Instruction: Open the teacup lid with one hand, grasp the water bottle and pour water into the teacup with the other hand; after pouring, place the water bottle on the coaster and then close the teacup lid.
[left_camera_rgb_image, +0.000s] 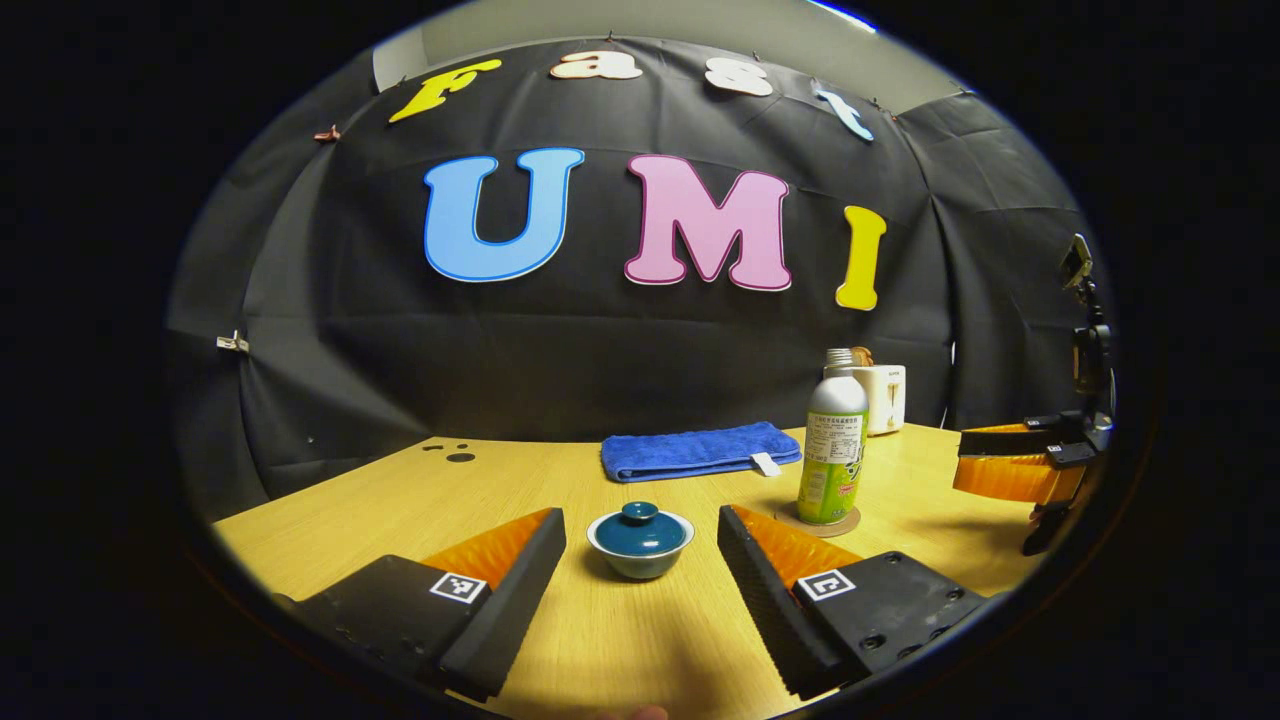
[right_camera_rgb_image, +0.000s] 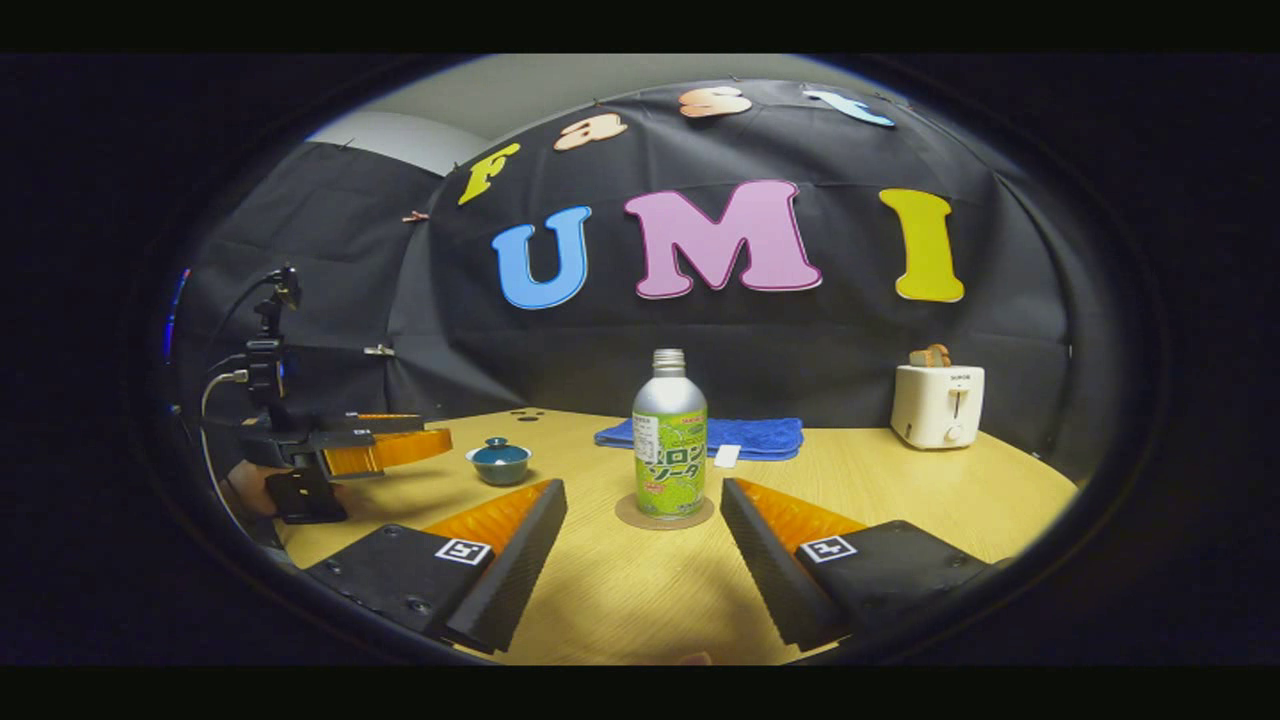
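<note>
In the left gripper view, the left tongs (left_camera_rgb_image: 641, 575) gape wide and empty around the lidded teal ceramic teacup (left_camera_rgb_image: 640, 541), low centre on the wooden bench (left_camera_rgb_image: 330, 510). In the right gripper view, the right tongs (right_camera_rgb_image: 643, 555) stand wide and empty before the green-labelled metal water bottle (right_camera_rgb_image: 669, 437), upright on its round cork coaster (right_camera_rgb_image: 664, 513) at centre. This fits either end of the task, so any lid pinch should be centred on the knob.

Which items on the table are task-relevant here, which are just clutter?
Task items:
- teacup with lid on
- water bottle standing on coaster
- left gripper, open, facing the teacup
- right gripper, open, facing the bottle

Clutter:
- blue towel
- toaster
</note>
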